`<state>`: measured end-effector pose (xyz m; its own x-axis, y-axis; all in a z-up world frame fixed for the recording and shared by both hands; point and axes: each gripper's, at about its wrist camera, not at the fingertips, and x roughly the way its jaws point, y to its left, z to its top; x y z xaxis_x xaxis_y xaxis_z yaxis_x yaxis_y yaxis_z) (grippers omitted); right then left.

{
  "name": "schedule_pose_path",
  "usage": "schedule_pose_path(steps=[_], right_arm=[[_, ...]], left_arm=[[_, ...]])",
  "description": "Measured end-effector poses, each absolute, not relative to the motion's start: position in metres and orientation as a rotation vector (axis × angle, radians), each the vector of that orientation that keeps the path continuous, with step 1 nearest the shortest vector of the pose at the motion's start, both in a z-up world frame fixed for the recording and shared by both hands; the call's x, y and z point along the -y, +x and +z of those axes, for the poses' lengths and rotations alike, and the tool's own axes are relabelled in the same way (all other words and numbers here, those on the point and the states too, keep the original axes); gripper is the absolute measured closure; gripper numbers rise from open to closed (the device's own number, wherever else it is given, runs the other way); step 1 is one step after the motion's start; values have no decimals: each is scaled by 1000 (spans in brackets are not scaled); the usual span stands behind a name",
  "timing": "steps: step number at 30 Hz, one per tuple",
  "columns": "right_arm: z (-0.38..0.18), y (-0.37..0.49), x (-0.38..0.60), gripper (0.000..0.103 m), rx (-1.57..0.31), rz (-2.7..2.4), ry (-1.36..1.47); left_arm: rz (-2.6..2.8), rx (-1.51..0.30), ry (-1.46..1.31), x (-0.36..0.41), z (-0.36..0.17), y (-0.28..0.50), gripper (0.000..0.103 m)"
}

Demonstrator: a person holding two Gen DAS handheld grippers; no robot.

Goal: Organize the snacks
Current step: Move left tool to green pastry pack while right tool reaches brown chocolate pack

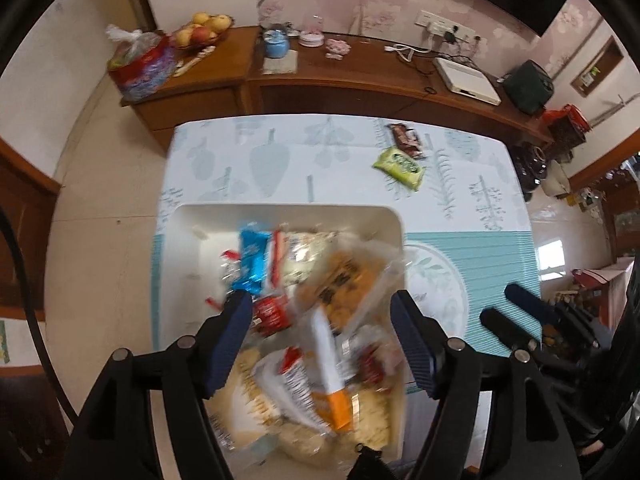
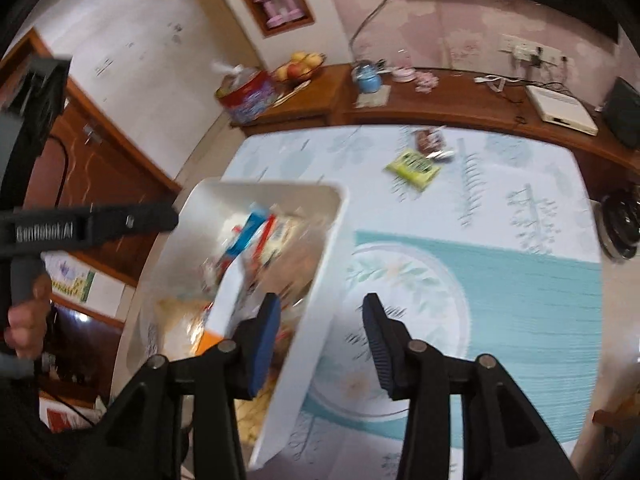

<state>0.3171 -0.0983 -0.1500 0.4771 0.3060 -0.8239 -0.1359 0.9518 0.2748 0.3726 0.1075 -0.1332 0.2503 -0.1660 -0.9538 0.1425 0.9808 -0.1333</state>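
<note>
The left gripper [image 1: 322, 316] points steeply down over the white bin [image 1: 288, 212], its blue pads spread with nothing pinched between them; the packets below sit clear of both pads. The right gripper [image 2: 322, 320] is also parted, and the bin's right wall [image 2: 320, 292] passes between its fingers. Blur makes it hard to say whether either pad touches that wall, but no squeeze shows. In the left wrist view the right gripper's black fingertips [image 1: 516, 308] stand at about three o'clock of the bin, over the teal mat [image 1: 500, 264].

Inside the bin lies a loose heap of snacks: a blue wrapper [image 1: 252, 256] towards eleven o'clock, a small red packet [image 1: 272, 312] by the left pad, a clear bag of biscuits [image 1: 344, 284] in the middle, and a white and orange box [image 1: 332, 372] nearer six o'clock. Two snacks are still out on the table [image 1: 280, 152]: a green packet [image 1: 400, 168] at about one o'clock of the bin, and a brown packet [image 1: 408, 140] just beyond it, the two close or touching.

I judge the step in hand to be a release into the bin, with most of the sorting done. The next move calls for one gripper to travel out to the far packets, settle its fingers either side of the green one, close gently on the thin wrapper, and carry it back over the rim.
</note>
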Motion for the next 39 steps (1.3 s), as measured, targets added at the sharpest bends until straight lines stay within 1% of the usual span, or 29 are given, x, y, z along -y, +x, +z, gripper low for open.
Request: schedule_pose_path(steps=[5,7,8,10,19,26,30,33,39], right_arm=[[-132,338,126,54,-1006,187,204],[-127,349,136,52,-1007,172,220],[-124,354,140,51,-1012,163,219],[-119,367,145,50,-1022,139,207],[-76,435,177,49,-1036,76,188],[-47,490,192,46,-1037,65,160],[-56,512,192,45,-1067,98,146],[-79,524,188,44,-1103,142,174],[-124,548,200,44,-1159,168,276]], left_arm=[[-256,-1340,-92,-84,-136,398,33],[-260,-1342,-105,-75,-135,405,32],[-263,-1339,-110,-70,-134,409,28],[-268,-1332,-125,-63,-132,415,25],[-256,-1287,-179,-29,-133,439,24],[-228,-1303,-337,-10,-159,453,23],[-164,-1257,-378,5,-174,460,22],[-113,-1210,-414,14,-187,465,17],[24,-1167,-412,35,-231,475,17]])
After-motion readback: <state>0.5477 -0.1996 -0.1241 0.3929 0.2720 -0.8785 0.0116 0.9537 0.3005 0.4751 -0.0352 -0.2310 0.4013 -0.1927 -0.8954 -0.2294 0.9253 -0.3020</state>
